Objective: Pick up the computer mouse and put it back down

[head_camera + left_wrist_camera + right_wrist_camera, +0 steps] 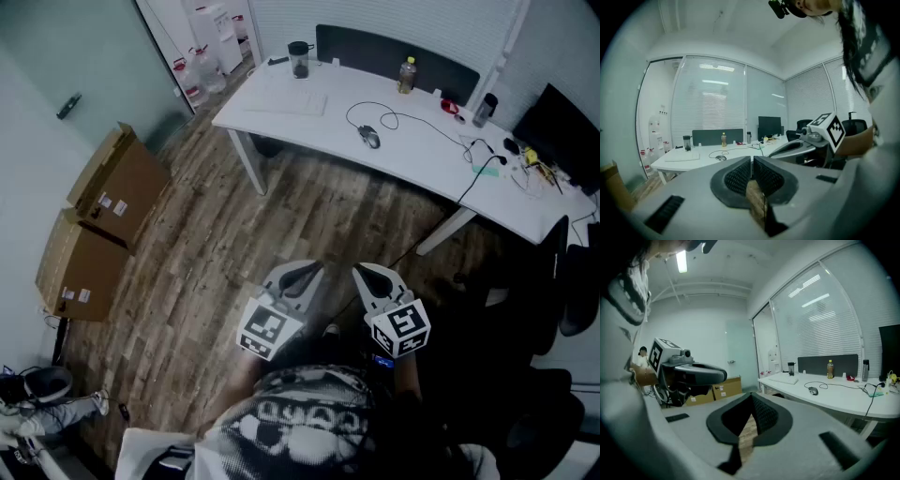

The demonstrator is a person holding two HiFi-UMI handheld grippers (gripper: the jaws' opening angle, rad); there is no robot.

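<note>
A grey computer mouse [369, 137] lies on the white desk [309, 127] with its black cable looping behind it; it also shows far off in the left gripper view as the mouse [721, 158] and in the right gripper view as the mouse [813, 390]. My left gripper [298, 273] and right gripper [368, 273] hang side by side over the wooden floor, well short of the desk. Both are shut with nothing between their jaws, the left gripper [752, 164] and the right gripper [751, 401] each showing pads pressed together.
On the desk stand a keyboard [286, 101], a dark cup [299, 59], a bottle [406, 75] and a monitor [567, 136] with loose cables. Cardboard boxes [98, 225] line the left wall. Black office chairs [562, 309] stand at the right.
</note>
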